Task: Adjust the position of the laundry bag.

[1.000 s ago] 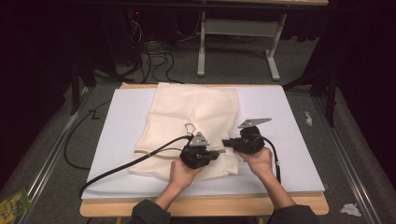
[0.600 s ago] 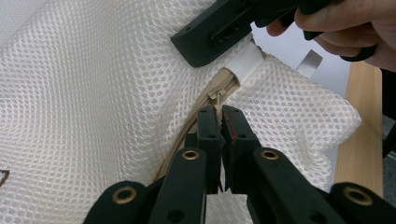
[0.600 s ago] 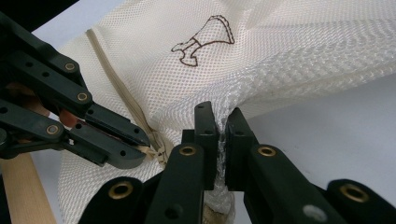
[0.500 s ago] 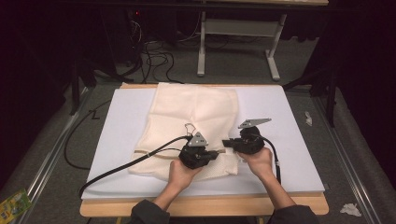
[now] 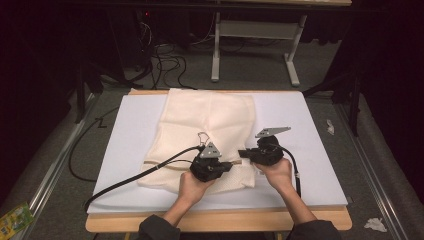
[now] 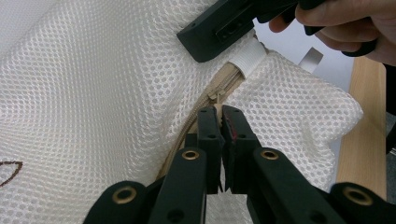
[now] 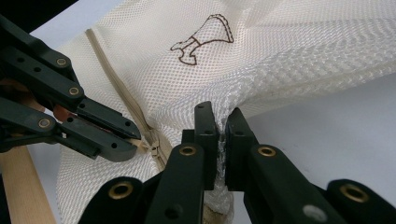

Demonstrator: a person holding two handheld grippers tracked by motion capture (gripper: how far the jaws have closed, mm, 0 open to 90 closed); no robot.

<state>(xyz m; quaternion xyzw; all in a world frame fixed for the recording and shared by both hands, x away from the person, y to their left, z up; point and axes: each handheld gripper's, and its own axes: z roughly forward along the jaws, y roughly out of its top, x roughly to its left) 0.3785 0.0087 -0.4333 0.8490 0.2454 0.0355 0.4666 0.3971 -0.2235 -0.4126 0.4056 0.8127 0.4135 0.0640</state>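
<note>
On the white board [image 5: 125, 145] lies a cream mesh bag [image 5: 210, 120], where the left gripper [image 6: 221, 122] is clamped on the zipper pull [image 6: 215, 108] near the bag's near edge, and the right gripper [image 7: 223, 125] pinches the mesh just beside it.

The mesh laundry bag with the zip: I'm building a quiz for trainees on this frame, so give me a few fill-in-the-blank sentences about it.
1. The left gripper is shut on the bag's ____ pull.
2. The right gripper pinches the cream ____ fabric of the mesh bag beside the zipper.
3. The bag lies on a ____ board that covers the wooden table.
4. The outline figure stitched on the bag is ____ in colour.

Missing words: zipper; mesh; white; brown
</note>
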